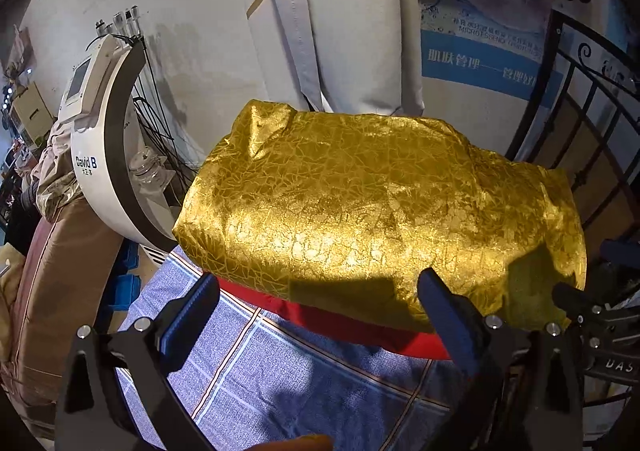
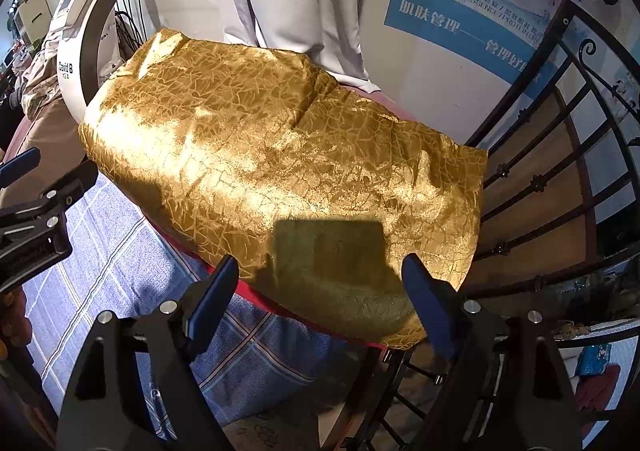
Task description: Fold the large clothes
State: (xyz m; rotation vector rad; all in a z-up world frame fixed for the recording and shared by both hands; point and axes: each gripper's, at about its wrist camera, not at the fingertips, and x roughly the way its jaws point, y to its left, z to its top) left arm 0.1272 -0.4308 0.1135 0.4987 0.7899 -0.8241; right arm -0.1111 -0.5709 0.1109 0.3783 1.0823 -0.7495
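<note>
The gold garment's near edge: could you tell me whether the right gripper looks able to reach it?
Probably yes: the right gripper is open, the gold garment lies just ahead, and nothing sits between them.

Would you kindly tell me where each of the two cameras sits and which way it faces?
Left wrist: on the left gripper, jaws open and empty, facing the gold garment from its near left edge; the right gripper shows at the right.
Right wrist: on the right gripper, jaws open and empty, facing the garment's near right corner beside the iron railing; the left gripper shows at the left.
Shared: the garment with its red lining, the blue checked cloth, the white machine and the blue poster.
</note>
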